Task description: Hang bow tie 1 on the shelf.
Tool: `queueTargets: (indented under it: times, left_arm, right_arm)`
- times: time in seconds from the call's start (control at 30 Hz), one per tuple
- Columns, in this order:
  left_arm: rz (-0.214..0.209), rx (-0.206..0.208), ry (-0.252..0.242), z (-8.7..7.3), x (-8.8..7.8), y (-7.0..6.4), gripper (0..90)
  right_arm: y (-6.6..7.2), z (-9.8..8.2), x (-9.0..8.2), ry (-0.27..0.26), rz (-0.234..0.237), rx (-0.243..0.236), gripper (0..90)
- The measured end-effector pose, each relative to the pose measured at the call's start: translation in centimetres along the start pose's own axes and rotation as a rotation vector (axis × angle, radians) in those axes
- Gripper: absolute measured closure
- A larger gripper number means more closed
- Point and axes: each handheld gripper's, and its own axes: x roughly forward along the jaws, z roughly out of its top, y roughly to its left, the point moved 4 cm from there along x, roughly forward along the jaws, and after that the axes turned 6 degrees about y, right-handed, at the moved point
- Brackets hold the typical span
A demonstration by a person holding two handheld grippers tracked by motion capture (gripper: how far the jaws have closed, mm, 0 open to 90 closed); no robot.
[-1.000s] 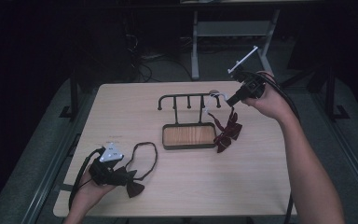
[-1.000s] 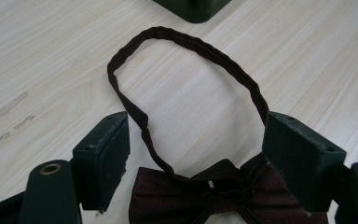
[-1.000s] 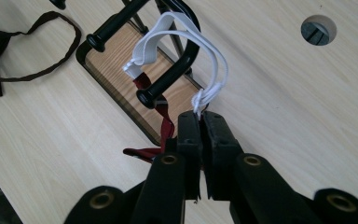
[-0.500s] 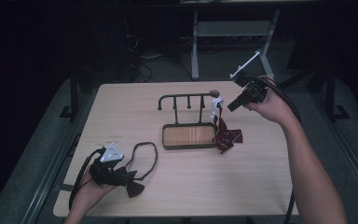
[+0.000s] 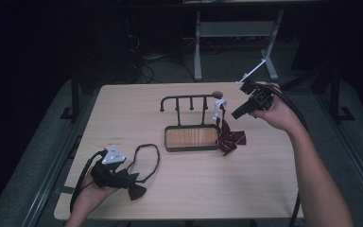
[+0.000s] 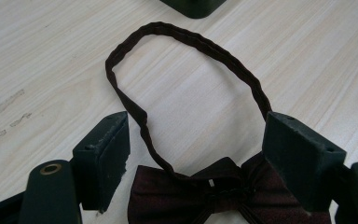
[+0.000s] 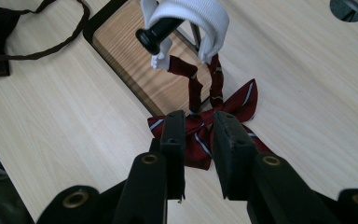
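Since the striped bow tie (image 7: pixel 200 135) already hangs by its white strap (image 7: pixel 200 18) from the end peg of the dark rack (image 5: pixel 189 101) on the wooden table (image 5: pixel 264 189), its wings resting beside the rack's tray, this hanging looks about finished; the right gripper (image 7: pixel 198 135) hovers above it, jaws just opened a little, gripping nothing; near the front edge the dark bow tie (image 6: pixel 219 191) lies with its loop spread, between the left gripper's (image 6: pixel 196 154) wide-apart jaws; next, I judge, those jaws must close on it and carry it to a free peg.
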Motion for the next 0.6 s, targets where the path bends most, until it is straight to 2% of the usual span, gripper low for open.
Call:
queueTargets:
  times: [0.6]
  left_arm:
    - [-0.006, -0.003, 0.005, 0.0, 0.2, 0.0, 23.7]
  right_arm:
    - [0.4, -1.4, 1.4, 0.021, 0.027, -0.019, 66.6]
